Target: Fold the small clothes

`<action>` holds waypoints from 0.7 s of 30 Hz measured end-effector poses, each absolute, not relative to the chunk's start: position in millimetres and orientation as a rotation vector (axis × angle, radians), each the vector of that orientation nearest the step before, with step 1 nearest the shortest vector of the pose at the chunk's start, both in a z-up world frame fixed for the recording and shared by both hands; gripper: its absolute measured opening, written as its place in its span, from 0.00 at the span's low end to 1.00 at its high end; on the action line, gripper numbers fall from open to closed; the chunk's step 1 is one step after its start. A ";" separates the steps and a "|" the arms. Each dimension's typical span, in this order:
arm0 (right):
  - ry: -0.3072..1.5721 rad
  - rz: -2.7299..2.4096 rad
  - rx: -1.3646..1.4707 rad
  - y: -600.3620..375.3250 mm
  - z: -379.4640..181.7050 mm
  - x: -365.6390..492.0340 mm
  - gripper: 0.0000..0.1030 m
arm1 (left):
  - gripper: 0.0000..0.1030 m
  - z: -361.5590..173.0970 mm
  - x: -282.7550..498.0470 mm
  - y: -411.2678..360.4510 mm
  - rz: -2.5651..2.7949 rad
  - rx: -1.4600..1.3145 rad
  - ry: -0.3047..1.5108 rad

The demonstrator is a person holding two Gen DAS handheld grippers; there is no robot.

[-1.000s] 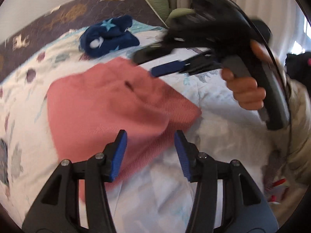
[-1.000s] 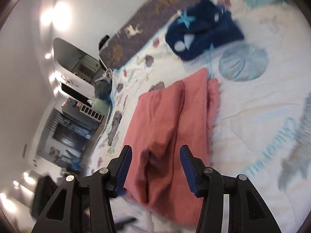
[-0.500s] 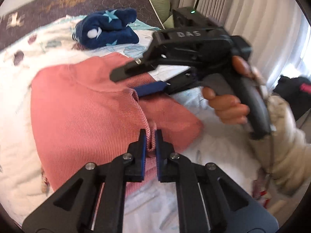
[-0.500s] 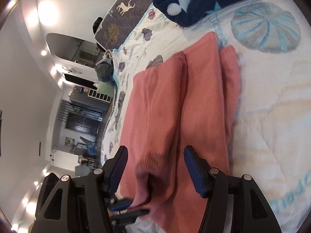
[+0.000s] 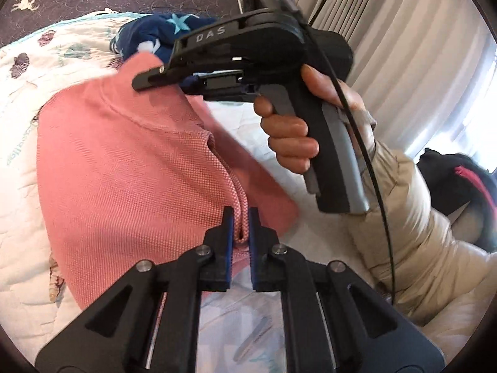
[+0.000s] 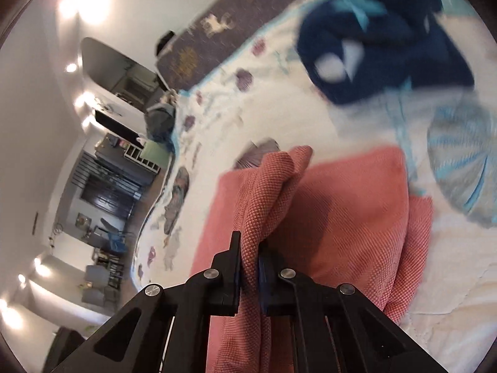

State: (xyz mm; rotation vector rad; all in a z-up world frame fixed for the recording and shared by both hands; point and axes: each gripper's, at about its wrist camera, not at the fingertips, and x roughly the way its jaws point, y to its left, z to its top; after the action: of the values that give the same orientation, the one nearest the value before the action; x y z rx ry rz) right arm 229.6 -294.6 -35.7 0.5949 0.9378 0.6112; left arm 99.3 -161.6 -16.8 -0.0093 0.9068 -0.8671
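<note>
Right claw [image 6: 249, 258] now clamped on pink garment [image 6: 341, 217] fold, previously open; left claw [image 5: 238, 227] still pinching its edge

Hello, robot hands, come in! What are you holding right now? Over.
Left gripper shut on pink garment. Right gripper shut on it too. Navy star-print garment beyond, not blocking.

Both wrist cameras look forward along their own claws, close over the bed [image 5: 68, 49]; both frames share the pink garment [image 5: 124, 168] and navy garment [image 6: 382, 46].
</note>
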 end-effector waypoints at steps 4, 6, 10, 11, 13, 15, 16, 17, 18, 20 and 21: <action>0.887 0.576 0.539 -303.4 -10.3 217.6 0.07 | 0.09 -5.4 103.8 -171.5 -0.912 -0.042 0.901; 0.881 0.536 0.510 -312.1 -5.2 215.7 0.07 | 0.09 -1.6 103.1 -184.7 -0.934 -0.028 0.886; 0.893 0.473 0.533 -338.3 -14.7 210.2 0.07 | 0.09 -4.1 95.3 -212.1 -0.981 0.023 0.890; 0.896 0.466 0.544 -342.7 -19.0 209.5 0.07 | 0.09 -6.9 95.7 -217.3 -0.981 0.045 0.894; 0.920 0.439 0.573 -352.5 -34.8 207.7 0.08 | 0.09 -18.2 92.0 -226.1 -0.976 0.096 0.918; 0.960 0.404 0.591 -359.3 -56.8 206.4 0.08 | 0.09 -31.5 95.3 -233.3 -0.972 0.108 0.959; 0.969 0.393 0.600 -361.5 -65.0 206.4 0.11 | 0.09 -36.0 95.9 -235.2 -0.971 0.109 0.974; 0.973 0.391 0.619 -366.9 -71.9 205.3 0.12 | 0.10 -40.2 95.4 -237.9 -0.966 0.112 0.985; 0.971 0.395 0.649 -371.6 -77.9 204.8 0.12 | 0.10 -42.9 94.5 -237.6 -0.963 0.117 0.991; 0.953 0.402 0.693 -377.9 -79.9 201.1 0.14 | 0.18 -42.3 90.3 -237.0 -0.968 0.118 0.985; 0.946 0.390 0.694 -380.0 -78.2 199.0 0.16 | 0.22 -38.6 86.2 -231.1 -0.977 0.114 0.981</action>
State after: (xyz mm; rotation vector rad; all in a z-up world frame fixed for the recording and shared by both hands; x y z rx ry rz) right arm 199.0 -380.0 -78.2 0.6939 0.9461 0.3898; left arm 86.2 -231.1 -38.6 0.1135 0.9808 -0.9775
